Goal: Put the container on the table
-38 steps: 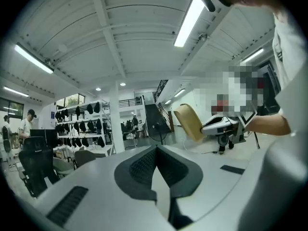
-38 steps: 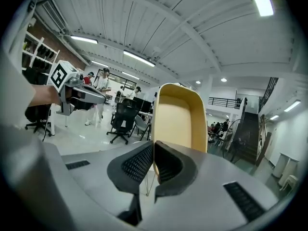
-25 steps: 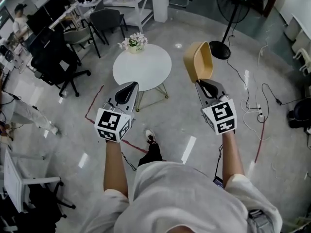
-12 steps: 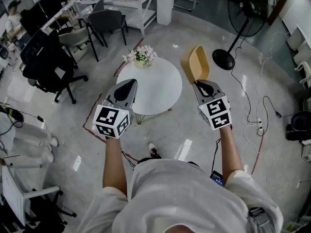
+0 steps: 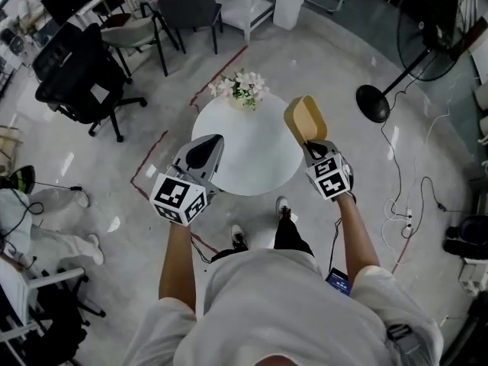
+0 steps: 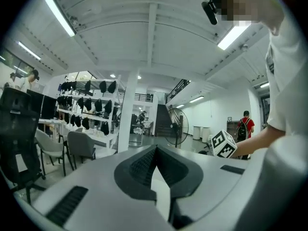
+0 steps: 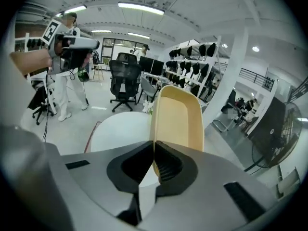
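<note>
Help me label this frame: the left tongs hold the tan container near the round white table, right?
No. It is the right tongs that hold the tan container near the round white table, as the right gripper view shows.

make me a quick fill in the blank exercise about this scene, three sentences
1. The right gripper is shut on the rim of a tan ____.
2. The left gripper is shut and holds ____.
3. At the far edge of the round white table stands a bunch of ____.

Missing words: container; nothing; flowers
</note>
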